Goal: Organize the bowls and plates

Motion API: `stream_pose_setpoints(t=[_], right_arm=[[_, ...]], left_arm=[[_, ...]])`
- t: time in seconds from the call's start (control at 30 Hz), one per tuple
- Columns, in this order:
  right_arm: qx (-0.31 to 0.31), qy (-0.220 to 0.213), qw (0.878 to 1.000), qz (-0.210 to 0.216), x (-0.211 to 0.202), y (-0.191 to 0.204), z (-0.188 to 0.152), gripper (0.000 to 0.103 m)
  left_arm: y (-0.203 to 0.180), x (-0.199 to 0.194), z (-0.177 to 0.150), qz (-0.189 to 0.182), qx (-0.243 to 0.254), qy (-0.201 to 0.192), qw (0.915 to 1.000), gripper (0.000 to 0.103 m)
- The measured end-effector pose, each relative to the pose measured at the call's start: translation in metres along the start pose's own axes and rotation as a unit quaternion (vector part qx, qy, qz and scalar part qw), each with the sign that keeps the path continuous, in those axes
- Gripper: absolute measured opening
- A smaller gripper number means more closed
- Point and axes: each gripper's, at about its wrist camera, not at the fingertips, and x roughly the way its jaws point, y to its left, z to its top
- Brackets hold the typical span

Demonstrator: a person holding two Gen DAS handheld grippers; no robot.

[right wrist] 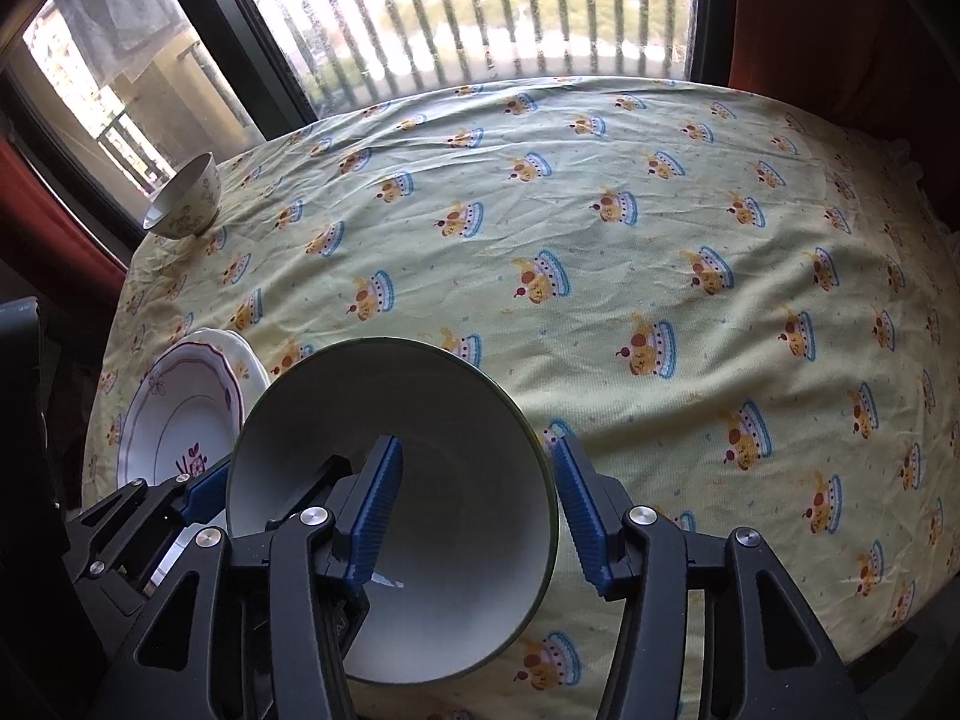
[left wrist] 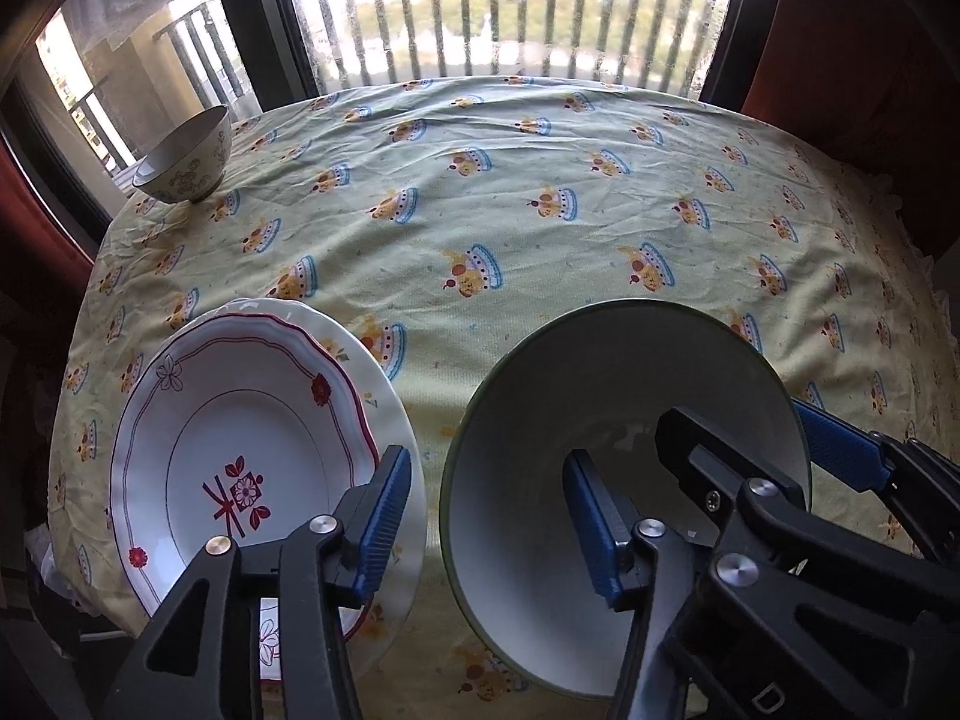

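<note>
A large white bowl with a green rim stands near the table's front. My left gripper is open, straddling the bowl's left wall, one finger inside and one outside over the plates. My right gripper is open, straddling the bowl's right wall, one finger inside and one outside. A red-patterned plate lies stacked on a cream plate at the front left. A small patterned bowl stands at the far left corner.
A yellow patterned tablecloth covers the table. A window with railings runs behind the far edge. Red curtains hang at both sides.
</note>
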Motion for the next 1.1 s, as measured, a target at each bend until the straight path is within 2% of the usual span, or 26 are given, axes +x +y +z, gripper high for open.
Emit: stream_pose_setpoints(t=[0.07,0.17,0.37,0.67,0.9,1.1], right_arm=[[0.002,0.001,1.000,-0.005,0.001,0.003,-0.001,0.074],[0.000,0.000,1.000,-0.011,-0.001,0.008,-0.003,0.074],[-0.001,-0.003,0.999,-0.037,-0.004,0.021,0.002,0.076],[0.026,-0.025,0.994,-0.106,-0.018,0.042,0.018,0.078],[0.049,-0.039,0.992,-0.111,-0.026,0.066,0.030,0.078],[0.044,-0.054,0.994,-0.081,-0.027,0.098,0.039,0.078]], left_arm=[[0.003,-0.001,-0.002,-0.010,0.002,0.002,0.9999,0.076],[0.006,-0.003,-0.002,-0.035,0.009,0.001,0.9993,0.087],[0.018,-0.005,0.005,-0.052,0.017,-0.003,0.9985,0.089],[0.039,-0.014,0.024,-0.098,0.031,-0.005,0.9947,0.089],[0.063,-0.022,0.038,-0.106,0.035,-0.012,0.9937,0.089],[0.094,-0.031,0.048,-0.099,0.038,-0.030,0.9939,0.089]])
